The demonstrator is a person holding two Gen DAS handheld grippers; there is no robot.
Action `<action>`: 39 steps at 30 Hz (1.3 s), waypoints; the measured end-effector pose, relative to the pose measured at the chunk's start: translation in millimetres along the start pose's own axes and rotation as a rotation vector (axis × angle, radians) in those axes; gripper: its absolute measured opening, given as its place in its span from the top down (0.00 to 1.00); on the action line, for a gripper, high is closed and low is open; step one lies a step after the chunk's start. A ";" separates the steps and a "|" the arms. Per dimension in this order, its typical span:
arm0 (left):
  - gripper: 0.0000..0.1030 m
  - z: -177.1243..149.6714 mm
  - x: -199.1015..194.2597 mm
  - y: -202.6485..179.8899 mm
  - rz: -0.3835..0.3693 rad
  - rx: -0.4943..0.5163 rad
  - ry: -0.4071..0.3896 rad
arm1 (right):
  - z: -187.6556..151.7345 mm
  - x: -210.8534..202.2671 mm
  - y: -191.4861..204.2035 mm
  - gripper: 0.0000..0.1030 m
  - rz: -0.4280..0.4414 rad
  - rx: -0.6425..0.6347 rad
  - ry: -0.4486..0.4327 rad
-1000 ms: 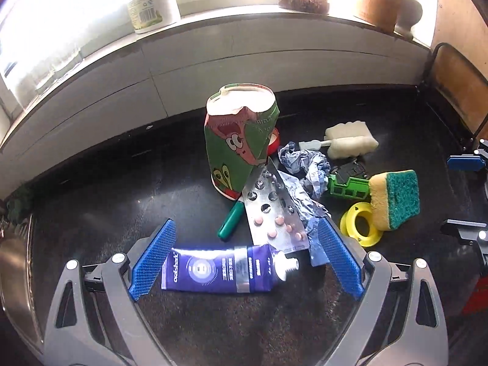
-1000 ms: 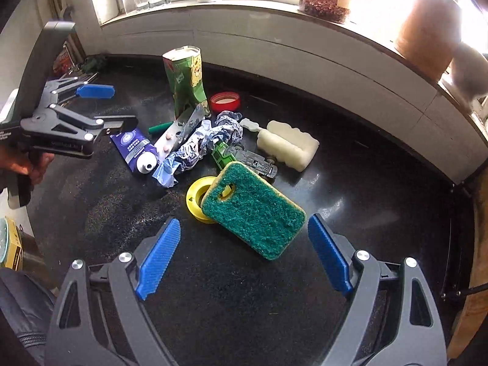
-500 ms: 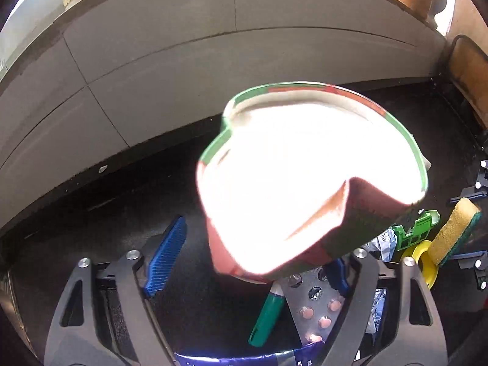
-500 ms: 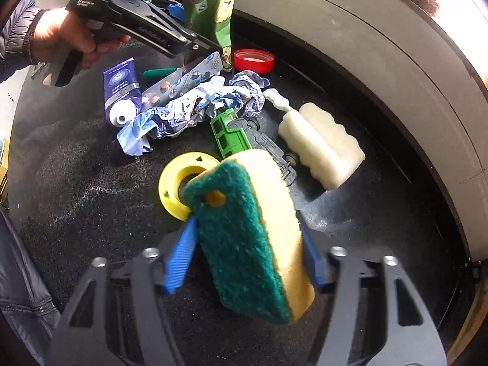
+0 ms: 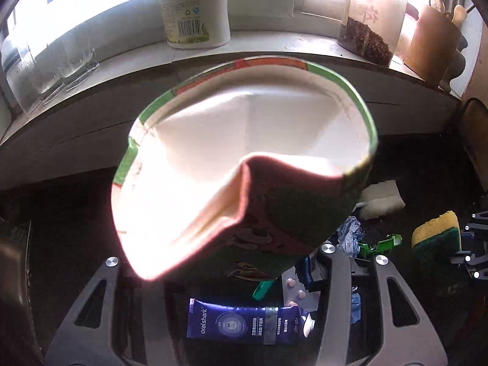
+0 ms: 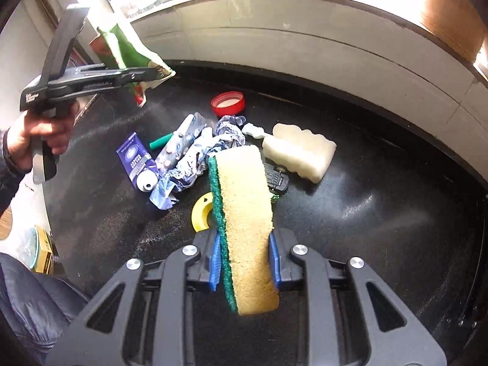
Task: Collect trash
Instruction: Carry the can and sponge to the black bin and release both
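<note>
While the left gripper (image 6: 152,74) closes its jaws on a crumpled green-and-red paper cup (image 5: 244,164), the cup hangs clear above the black countertop (image 6: 381,183), its open mouth turned up toward the left wrist camera and its crushed body running down between the fingers. In the right wrist view, that cup (image 6: 134,52) sits at about ten o'clock, high and well apart from the litter below.

The right gripper (image 6: 244,259) is clamped on a yellow sponge with a green scouring face (image 6: 244,213); the sponge stands on edge, its long axis pointing away from the camera toward twelve o'clock, and it looks lifted off the counter.

Left on the counter is the heap of remaining trash. From the right gripper it lies at eleven o'clock: a crumpled blue-and-white wrapper (image 6: 198,158), a pill blister strip (image 6: 180,146), a blue toothpaste tube (image 6: 135,161) and a red cap (image 6: 228,103). A yellow ring (image 6: 202,212) lies just beside the sponge.

Both tools are full, so I judge neither can pick up more until it unloads; after that the left hand (image 6: 45,134) looks nearer the tube and blister strip.
</note>
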State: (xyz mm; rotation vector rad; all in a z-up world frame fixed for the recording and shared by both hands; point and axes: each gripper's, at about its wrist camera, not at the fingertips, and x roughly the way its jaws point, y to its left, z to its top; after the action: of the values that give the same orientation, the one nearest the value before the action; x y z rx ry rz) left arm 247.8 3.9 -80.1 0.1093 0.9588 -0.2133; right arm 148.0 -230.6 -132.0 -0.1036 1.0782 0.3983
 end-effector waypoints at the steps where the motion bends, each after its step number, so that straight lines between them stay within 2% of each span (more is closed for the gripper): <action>1: 0.52 -3.1 -10.3 -1.3 0.008 -0.016 0.001 | -1.1 -6.6 3.1 0.75 0.001 0.007 -0.007; 5: 0.52 -26.6 -49.5 -6.0 0.017 -0.096 0.027 | -6.6 -26.8 21.1 0.75 -0.001 0.017 -0.040; 7: 0.52 -49.6 -68.6 -7.1 0.008 -0.139 0.044 | -11.1 -31.0 32.9 0.75 0.000 0.018 -0.047; 11: 0.52 -99.7 -94.4 -30.1 0.047 -0.139 0.078 | -25.6 -36.0 53.0 0.75 0.010 0.019 -0.050; 16: 0.52 -149.1 -104.0 -46.8 0.019 -0.177 0.117 | -39.6 -41.4 77.7 0.75 0.027 0.000 -0.049; 23: 0.52 -163.8 -128.4 -40.8 0.044 -0.200 0.084 | -46.7 -54.9 99.1 0.75 0.019 -0.032 -0.064; 28: 0.52 -175.0 -153.1 -20.8 0.092 -0.252 0.038 | -38.7 -53.4 124.1 0.75 0.034 -0.080 -0.064; 32: 0.52 -199.8 -180.0 13.3 0.174 -0.335 0.012 | -22.6 -44.9 170.6 0.75 0.084 -0.180 -0.059; 36: 0.52 -251.2 -214.4 61.4 0.295 -0.469 0.007 | -6.7 -26.2 244.4 0.75 0.175 -0.321 -0.033; 39: 0.52 -300.0 -239.3 95.9 0.382 -0.589 0.014 | -2.7 -9.7 315.8 0.75 0.275 -0.447 0.005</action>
State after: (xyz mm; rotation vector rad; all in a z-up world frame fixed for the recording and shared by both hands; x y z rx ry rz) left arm -103.0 184.8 -55.2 -0.2479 0.9620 0.4237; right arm 26.4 57.9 -90.1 -0.3546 0.9955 0.8852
